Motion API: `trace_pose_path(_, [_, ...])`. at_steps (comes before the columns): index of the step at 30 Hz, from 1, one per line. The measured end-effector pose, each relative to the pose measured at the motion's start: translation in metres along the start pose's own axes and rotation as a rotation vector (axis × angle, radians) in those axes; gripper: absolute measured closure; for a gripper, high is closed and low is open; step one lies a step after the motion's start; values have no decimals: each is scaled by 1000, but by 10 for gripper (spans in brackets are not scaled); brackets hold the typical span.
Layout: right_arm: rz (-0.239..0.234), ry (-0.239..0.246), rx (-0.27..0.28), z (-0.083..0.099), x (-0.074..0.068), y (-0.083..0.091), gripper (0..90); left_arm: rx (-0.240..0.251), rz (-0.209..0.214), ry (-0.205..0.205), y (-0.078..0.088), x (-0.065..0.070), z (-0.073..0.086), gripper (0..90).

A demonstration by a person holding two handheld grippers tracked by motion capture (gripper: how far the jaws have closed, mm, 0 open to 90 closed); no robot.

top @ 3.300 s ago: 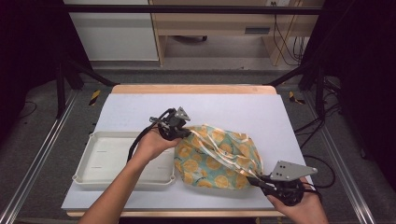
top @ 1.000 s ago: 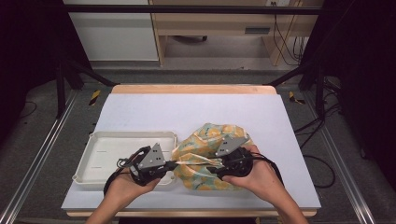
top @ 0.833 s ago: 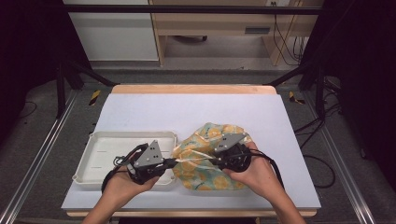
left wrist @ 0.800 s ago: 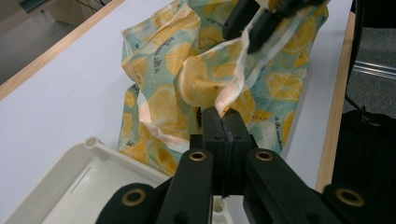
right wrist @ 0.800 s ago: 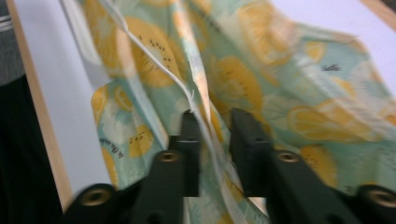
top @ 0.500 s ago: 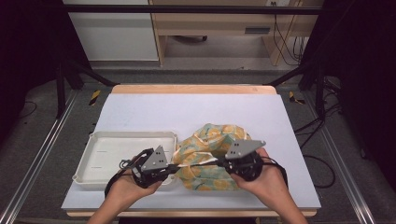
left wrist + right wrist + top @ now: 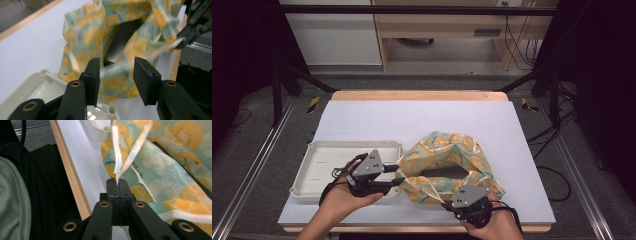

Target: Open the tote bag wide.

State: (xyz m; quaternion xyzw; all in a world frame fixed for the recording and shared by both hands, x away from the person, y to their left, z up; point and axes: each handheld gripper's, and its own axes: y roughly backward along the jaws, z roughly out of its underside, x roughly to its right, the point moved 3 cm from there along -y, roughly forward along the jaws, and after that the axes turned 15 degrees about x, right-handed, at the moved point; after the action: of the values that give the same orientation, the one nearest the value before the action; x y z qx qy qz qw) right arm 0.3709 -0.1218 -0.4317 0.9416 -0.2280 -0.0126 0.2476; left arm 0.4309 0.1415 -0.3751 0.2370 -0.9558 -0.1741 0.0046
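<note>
Bag (image 7: 447,162) mid-frame on desk (image 7: 422,120), tray (image 7: 312,165) left. Left gripper (image 7: 399,175) just opened, empty; right gripper (image 7: 446,204) clamps bag's handle (image 7: 117,167).

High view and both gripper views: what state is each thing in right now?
Lemon-print fabric bag: lying on the table, mouth open, dark inside.
Pale drawstring: pinched, pulled taut.
White plastic tray: open, beside the bag.
Left gripper: jaws just opened, nothing gripped.
Right gripper: shut on the drawstring.
</note>
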Motion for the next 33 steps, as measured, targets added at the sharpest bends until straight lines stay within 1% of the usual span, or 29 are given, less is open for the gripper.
trace_pose_path(1, [1,-4,-2,1,1,0,900,2,-7,-3,-1,-3,-3,537])
trace_pose_path(3, [4,-12,-6,6,3,-1,900,-3,-39,-2,-9,-10,-9,516])
trace_pose_path(4, [3,-11,-7,7,4,-2,900,-17,-52,-15,-15,-13,-12,491])
trace_pose_path(5, [7,-15,-14,9,4,-2,900,-35,-52,-22,-25,-17,-14,485])
trace_pose_path(6, [9,-10,-22,12,5,-3,900,-45,-47,-19,-32,-20,-15,467])
trace_pose_path(7, [12,-16,-23,13,5,-3,900,-61,-43,-29,-43,-25,-17,456])
trace_pose_path(8, [15,-14,-29,16,6,-4,900,-73,-40,-32,-51,-27,-18,448])
trace_pose_path(9, [19,-14,-36,17,6,-4,900,-94,-28,-33,-60,-30,-18,434])
trace_pose_path(10, [21,-18,-37,19,6,-3,900,-120,-12,-36,-69,-33,-19,413])
trace_pose_path(11, [19,-21,-30,20,7,-3,900,-137,4,-28,-78,-34,-18,392])
trace_pose_path(12, [22,-23,-31,21,7,-2,900,-155,28,-23,-86,-35,-17,385])
trace_pose_path(13, [25,-24,-30,22,7,-2,900,-182,50,-20,-95,-36,-16,369])
trace_pose_path(14, [25,-23,-26,23,8,-2,900,-188,56,-14,-101,-35,-15,354])
trace_pose_path(17, [26,-27,-19,24,9,-2,900,-212,74,-12,-114,-33,-14,328])
trace_pose_path(19, [26,-28,-17,24,10,-2,900,-233,74,-26,-119,-32,-13,329])
trace_pose_path(20, [27,-25,-12,24,11,-3,900,-249,74,-36,-122,-31,-13,342])
trace_pose_path(22, [27,-24,-11,24,12,-3,900,-281,54,-62,-125,-30,-11,432])
trace_pose_path(23, [29,-25,-9,24,12,-3,900,-309,41,-83,-126,-31,-10,507])
trace_pose_path(24, [30,-23,-9,24,13,-3,900,-326,18,-97,-127,-32,-10,608])
trace_pose_path(25, [33,-22,-12,24,13,-3,900,-336,3,-94,-128,-34,-10,664])
trace_pose_path(26, [32,-22,-12,24,13,-3,900,-337,0,-85,-128,-37,-11,730])
trace_pose_path(27, [31,-20,-14,24,14,-3,900,-327,-8,-74,-128,-39,-12,816])
trace_pose_path(28, [30,-21,-15,24,14,-3,900,-318,-19,-65,-127,-42,-14,840])
trace_pose_path(30, [30,-19,-16,25,15,-3,900,-275,-51,-57,-123,-47,-20,856])
trace_pose_path(31, [32,-22,-23,25,15,-2,900,-246,-71,-54,-120,-49,-24,863])
trace_pose_path(33, [31,-20,-31,27,15,-2,900,-216,-99,-60,-113,-54,-33,875])
